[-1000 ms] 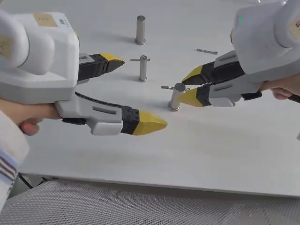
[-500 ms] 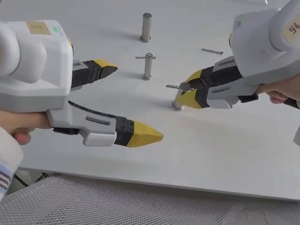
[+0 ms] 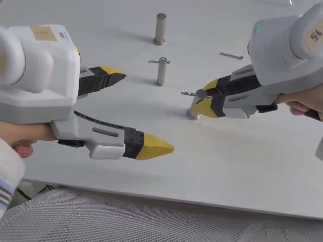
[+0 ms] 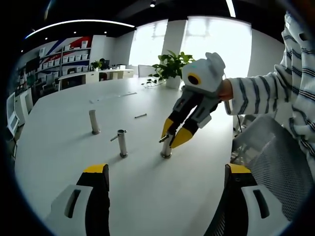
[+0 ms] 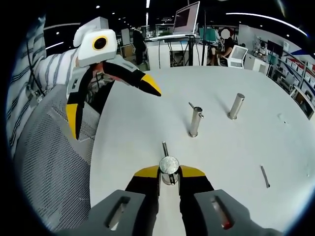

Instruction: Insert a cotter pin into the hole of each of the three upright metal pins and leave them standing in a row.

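White, matte and faintly grained, the table (image 3: 252, 151) carries all the work. A grey mesh chair back (image 3: 151, 222) lies along its near edge. The room is an open office. The left gripper view shows a potted plant (image 4: 170, 66) before bright windows and shelving (image 4: 64, 64) along the left wall. The right gripper view shows a monitor (image 5: 187, 17) on a desk under ceiling light strips.

The reference point is the middle pin (image 3: 161, 73), upright, with a cotter pin (image 3: 159, 61) through its head.

- Left of the middle pin and nearer the person, the left gripper (image 3: 147, 112) hangs above the table, jaws spread wide with nothing between them. A tan label (image 3: 43, 33) sits on its white housing; the print is too small to read.
- Behind the middle pin stands the far pin (image 3: 160, 28), upright and well apart.
- Right of the middle pin and nearer, the near pin (image 3: 192, 114) stands upright. A second cotter pin (image 3: 187, 93) projects leftward from its head.
- The right gripper (image 3: 198, 101) is clenched on the head of the near pin, one yellow tip on each side. Its tan sticker (image 3: 315, 35) bears two digits, which cannot be read with certainty.
- Farther right of the middle pin and slightly behind it, a loose cotter pin (image 3: 231, 55) lies flat on the table.
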